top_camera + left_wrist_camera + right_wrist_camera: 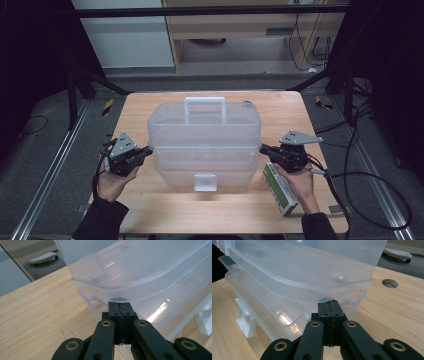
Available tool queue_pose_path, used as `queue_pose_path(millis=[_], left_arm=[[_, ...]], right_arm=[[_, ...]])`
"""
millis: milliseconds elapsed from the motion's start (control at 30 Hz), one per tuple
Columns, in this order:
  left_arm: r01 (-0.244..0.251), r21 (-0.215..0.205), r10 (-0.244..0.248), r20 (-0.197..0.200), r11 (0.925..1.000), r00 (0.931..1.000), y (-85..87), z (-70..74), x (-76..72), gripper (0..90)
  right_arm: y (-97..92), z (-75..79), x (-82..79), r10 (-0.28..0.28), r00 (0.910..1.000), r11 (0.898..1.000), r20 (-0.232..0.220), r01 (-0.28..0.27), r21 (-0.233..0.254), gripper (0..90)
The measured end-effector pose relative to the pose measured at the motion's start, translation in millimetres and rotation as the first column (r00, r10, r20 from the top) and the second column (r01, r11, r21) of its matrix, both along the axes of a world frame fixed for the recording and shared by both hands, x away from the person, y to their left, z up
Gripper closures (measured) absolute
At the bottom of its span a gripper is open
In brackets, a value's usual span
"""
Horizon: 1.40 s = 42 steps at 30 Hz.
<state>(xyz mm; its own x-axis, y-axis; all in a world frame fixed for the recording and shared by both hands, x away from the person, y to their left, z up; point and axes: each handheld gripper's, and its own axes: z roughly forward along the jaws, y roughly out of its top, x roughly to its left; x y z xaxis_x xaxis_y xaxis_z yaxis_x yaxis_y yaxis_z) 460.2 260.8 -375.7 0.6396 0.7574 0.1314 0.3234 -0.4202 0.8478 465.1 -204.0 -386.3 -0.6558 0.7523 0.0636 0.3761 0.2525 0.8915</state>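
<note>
High view. The clear plastic storage box [204,142] sits at the centre of the wooden table [165,205], its long axis running 9-to-3 o'clock, the white carry handle [205,107] at its 12 o'clock edge and the front latch [205,182] at 6 o'clock. My left gripper [145,151] stands at the box's 9 o'clock end, tips pointing toward 3 o'clock. My right gripper [263,148] stands at the 3 o'clock end, tips pointing toward 9 o'clock. Both are equally near, each tip at an end wall, level with the seam under the upper tier. A green-and-white carton [280,189] lies on the table at 5 o'clock from the box, under my right hand.

Left gripper view. My jaws are closed flush together with nothing between them. The tip sits directly beneath the overhanging rim of the upper tier [140,277], which lies at 12 o'clock from the tip.

Right gripper view. These jaws are likewise fully closed and empty, the tip tucked under the matching rim [312,272] at 12 o'clock. A cable hole [390,283] shows in the table at 2 o'clock.

Judgement: the coming move is an even upward lift on both ends.
</note>
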Motion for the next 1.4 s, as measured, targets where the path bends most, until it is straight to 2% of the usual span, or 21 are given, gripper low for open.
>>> queue_pose_path(millis=[600, 900, 1000, 1100, 1400], left_arm=[[-0.001, -0.003, 0.001, 0.021, 1.0000, 0.9998, -3.6, 9.3, 6.5, 89.6], [-0.015, -0.004, 0.015, 0.030, 0.9999, 0.9994, -3.4, 7.4, 4.2, 89.1], [-0.052, 0.011, 0.052, 0.040, 0.9986, 0.9979, 0.6, 8.2, 0.9, 84.5], [-0.072, -0.001, 0.072, 0.041, 0.9974, 0.9965, 4.9, 8.7, -1.0, 80.5], [-0.103, 0.001, 0.102, 0.061, 0.9947, 0.9929, -0.5, 3.6, 6.3, 59.3]], right_arm=[[-0.3, 9.4, 6.6, 0.003, 0.9999, 1.000, 0.014, -0.003, -0.005, 90.0], [0.3, 10.5, 6.9, 0.000, 0.9998, 1.000, 0.018, 0.001, -0.013, 90.0], [0.2, 10.1, 6.8, 0.000, 0.9998, 1.000, 0.018, 0.001, -0.016, 90.0], [0.1, 10.0, 7.0, 0.000, 0.9999, 1.000, 0.017, 0.000, -0.015, 90.0], [-0.1, 10.1, 7.2, 0.001, 0.9999, 1.000, 0.016, -0.001, -0.015, 90.0]])
